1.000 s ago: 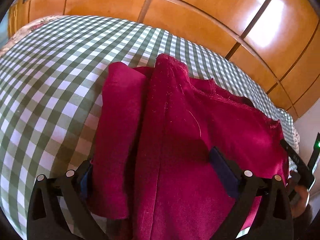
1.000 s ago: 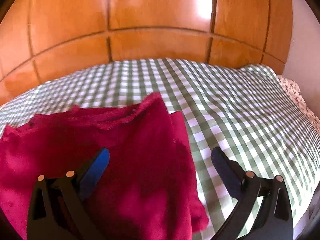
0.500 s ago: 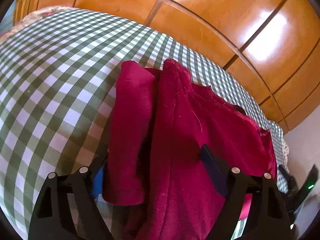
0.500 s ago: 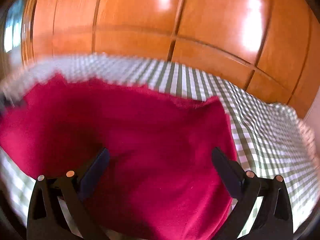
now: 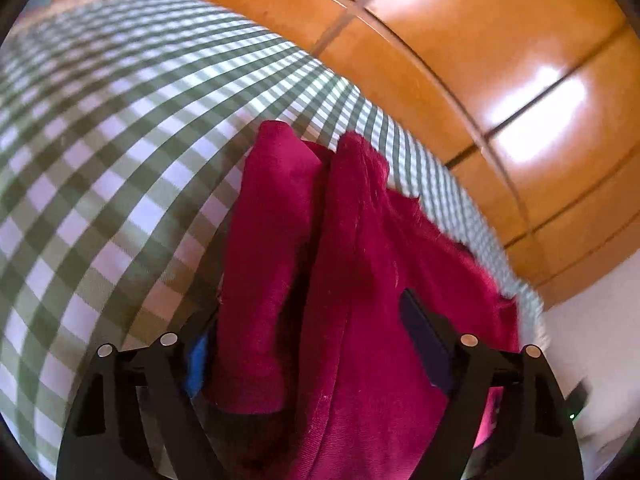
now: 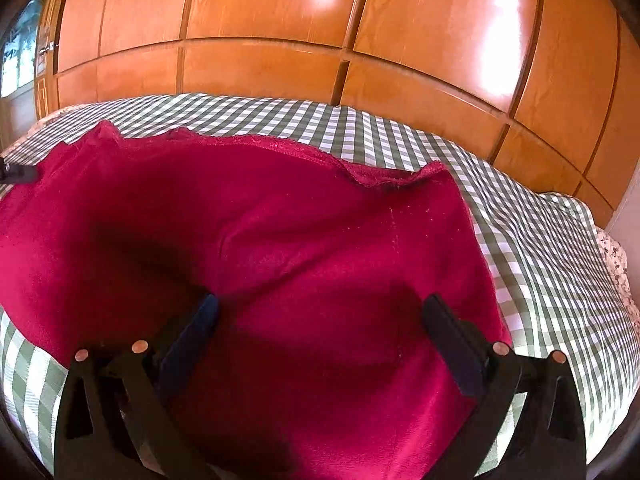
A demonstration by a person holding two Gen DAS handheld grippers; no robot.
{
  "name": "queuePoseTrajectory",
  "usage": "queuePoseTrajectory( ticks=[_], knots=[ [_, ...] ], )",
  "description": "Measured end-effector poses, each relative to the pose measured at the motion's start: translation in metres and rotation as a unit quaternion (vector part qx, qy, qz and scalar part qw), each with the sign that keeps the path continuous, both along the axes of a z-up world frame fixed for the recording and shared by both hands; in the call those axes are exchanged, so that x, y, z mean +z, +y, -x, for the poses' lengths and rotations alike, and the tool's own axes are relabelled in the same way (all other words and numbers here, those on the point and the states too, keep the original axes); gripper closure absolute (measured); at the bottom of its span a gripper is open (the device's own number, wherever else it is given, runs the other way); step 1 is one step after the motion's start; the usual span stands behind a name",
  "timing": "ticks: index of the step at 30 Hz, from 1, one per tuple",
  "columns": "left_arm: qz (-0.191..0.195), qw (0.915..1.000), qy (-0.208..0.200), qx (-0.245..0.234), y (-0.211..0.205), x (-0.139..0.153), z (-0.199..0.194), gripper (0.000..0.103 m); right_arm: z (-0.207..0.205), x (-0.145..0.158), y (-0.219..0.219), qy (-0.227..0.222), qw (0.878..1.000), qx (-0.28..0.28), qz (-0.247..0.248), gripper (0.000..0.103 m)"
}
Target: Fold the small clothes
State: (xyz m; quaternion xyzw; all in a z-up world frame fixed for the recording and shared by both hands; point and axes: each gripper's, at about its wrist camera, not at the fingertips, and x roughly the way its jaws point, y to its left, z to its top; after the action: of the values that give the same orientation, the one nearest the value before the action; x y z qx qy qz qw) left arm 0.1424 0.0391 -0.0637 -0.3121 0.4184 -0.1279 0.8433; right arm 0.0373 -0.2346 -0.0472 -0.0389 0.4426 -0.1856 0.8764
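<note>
A dark red garment [image 5: 352,280] lies on the green-and-white checked bed cover [image 5: 100,168], with one side flap folded inward along its left edge. My left gripper [image 5: 308,344] is open, its fingers spread wide over the garment's near end; the left finger sits beside the folded flap. In the right wrist view the same red garment [image 6: 280,240] spreads wide across the cover [image 6: 540,248]. My right gripper [image 6: 320,332] is open, both fingers low over the cloth and holding nothing. The left gripper's tip [image 6: 16,174] shows at the garment's far left edge.
Glossy orange wooden wardrobe panels [image 6: 320,40] stand right behind the bed. A floral sheet edge [image 6: 616,256] shows at the right side of the bed. A window [image 6: 20,56] is at the far left.
My right gripper has swung left from the garment's right edge to over its middle. My left gripper has tilted and shifted, and the view turned; the garment lies the same.
</note>
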Motion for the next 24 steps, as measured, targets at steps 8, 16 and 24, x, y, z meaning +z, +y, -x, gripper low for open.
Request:
queuePoseTrajectory(
  ticks=[8, 16, 24],
  knots=[
    [-0.113, 0.9934, -0.017, 0.002, -0.014, 0.003, -0.005, 0.024, 0.001, 0.001, 0.000, -0.005, 1.000, -0.001, 0.001, 0.002],
    [-0.056, 0.9979, 0.019, -0.024, -0.011, 0.006, -0.007, 0.069, 0.002, 0.000, -0.001, -0.006, 1.000, -0.001, -0.001, 0.002],
    [-0.019, 0.9995, -0.020, -0.018, -0.014, 0.049, 0.005, 0.078, 0.002, 0.006, -0.004, 0.006, 1.000, 0.005, -0.014, 0.002]
  ],
)
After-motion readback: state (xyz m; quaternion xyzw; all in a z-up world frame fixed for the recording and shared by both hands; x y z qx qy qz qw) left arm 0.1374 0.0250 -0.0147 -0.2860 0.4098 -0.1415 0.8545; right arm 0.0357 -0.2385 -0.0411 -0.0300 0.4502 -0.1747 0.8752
